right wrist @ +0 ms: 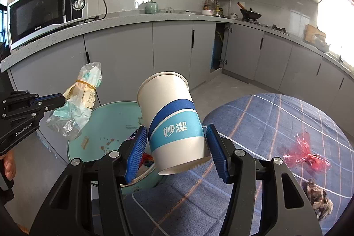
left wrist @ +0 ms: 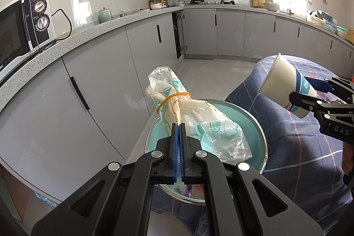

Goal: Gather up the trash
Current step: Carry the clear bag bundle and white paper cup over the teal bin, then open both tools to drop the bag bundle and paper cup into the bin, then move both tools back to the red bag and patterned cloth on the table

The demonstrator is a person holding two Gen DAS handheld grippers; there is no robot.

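Hiding bin (left wrist: 254,125) contents, bag (left wrist: 199,116), cup (right wrist: 172,123)

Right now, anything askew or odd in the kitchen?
One lower cabinet door near the corner stands ajar while the rest are shut. Crumpled red wrapper and a paper wad lie loose on the checked cloth. The teal bin shows brown stains inside.

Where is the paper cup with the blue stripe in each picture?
Left wrist view: the white paper cup with blue bands is at the right edge, held by the right tool.
Right wrist view: it sits centre frame, tilted between the blue pads.
Shared landmark: the round teal bin.
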